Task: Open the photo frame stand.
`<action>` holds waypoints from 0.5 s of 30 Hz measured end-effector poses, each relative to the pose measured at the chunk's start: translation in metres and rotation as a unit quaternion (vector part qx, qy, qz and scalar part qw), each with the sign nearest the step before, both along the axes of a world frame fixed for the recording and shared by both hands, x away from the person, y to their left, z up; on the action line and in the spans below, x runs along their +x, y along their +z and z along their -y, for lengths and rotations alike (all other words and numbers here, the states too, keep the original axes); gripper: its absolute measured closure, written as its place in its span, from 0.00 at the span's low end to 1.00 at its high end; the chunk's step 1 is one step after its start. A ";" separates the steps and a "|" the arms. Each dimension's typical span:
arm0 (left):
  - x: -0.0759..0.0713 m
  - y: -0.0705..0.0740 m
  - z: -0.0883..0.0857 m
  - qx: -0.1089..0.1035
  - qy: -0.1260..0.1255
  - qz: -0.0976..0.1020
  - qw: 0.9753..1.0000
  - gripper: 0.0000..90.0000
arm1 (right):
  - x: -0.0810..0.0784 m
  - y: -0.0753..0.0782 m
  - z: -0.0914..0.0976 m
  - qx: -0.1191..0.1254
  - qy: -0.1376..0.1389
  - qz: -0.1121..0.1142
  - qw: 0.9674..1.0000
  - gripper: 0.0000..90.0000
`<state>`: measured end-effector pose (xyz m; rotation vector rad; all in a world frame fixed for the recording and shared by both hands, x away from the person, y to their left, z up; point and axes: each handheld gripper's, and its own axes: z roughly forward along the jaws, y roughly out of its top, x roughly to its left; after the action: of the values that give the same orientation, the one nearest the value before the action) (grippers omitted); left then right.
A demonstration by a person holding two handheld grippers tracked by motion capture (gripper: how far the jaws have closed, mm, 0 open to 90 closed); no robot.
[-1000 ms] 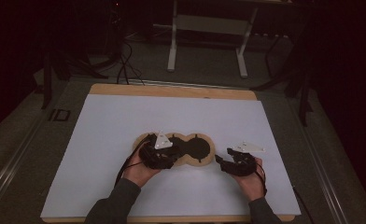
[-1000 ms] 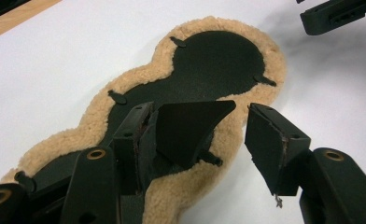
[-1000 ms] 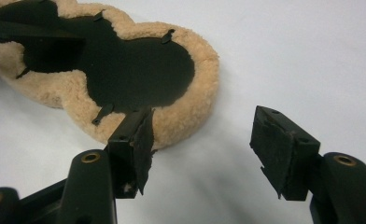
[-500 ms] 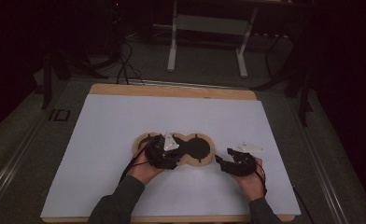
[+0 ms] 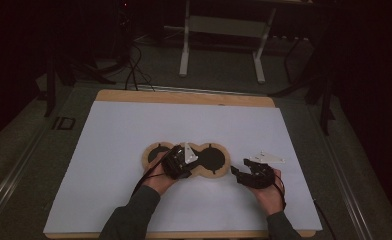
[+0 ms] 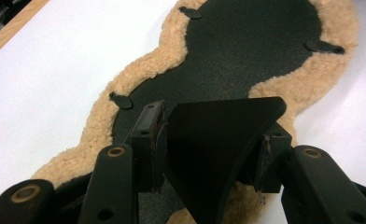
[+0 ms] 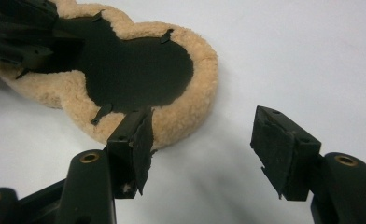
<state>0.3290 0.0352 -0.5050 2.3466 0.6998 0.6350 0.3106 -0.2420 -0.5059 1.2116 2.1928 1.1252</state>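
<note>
The fleece-edged pad point(image 5: 186, 159), a peanut-shaped piece with a black middle and a tan woolly rim, lies flat near the middle of the white surface point(image 5: 109, 150), towards the person's side. A black flap point(image 6: 218, 140) of it stands lifted off one end, and the left tongs point(image 5: 180, 165) are clenched on that flap: in the left gripper view both pads press its edges, the jaws having just been closing onto it. The rest of the pad rests flat on the surface beyond the flap, with small black tabs around the black part. The right tongs point(image 7: 204, 149) hover just beside the pad's other end, released, jaws wide with nothing between them, the near jaw close to the woolly rim but apart from it. Judging by this, the work is at an early stage: one end is gripped and barely raised, the other end is not yet taken, and lifting, folding or moving the pad is all still left.
</note>
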 end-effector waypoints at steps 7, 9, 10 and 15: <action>0.004 -0.002 0.000 0.002 0.005 -0.002 1.000 0.62 | 0.000 0.000 0.000 0.000 0.000 0.000 1.000 0.43; 0.004 -0.002 0.000 0.006 0.006 0.002 1.000 0.63 | 0.000 0.000 0.000 0.000 0.001 -0.001 1.000 0.43; 0.004 -0.002 0.001 0.011 0.008 0.006 1.000 0.65 | 0.000 0.000 0.000 0.000 0.000 -0.001 1.000 0.43; 0.005 -0.001 0.001 0.010 0.013 0.005 1.000 0.68 | 0.000 0.000 0.000 0.000 0.001 -0.002 1.000 0.43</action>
<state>0.3339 0.0345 -0.5064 2.3552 0.7221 0.6684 0.3107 -0.2415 -0.5063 1.2129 2.1988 1.1248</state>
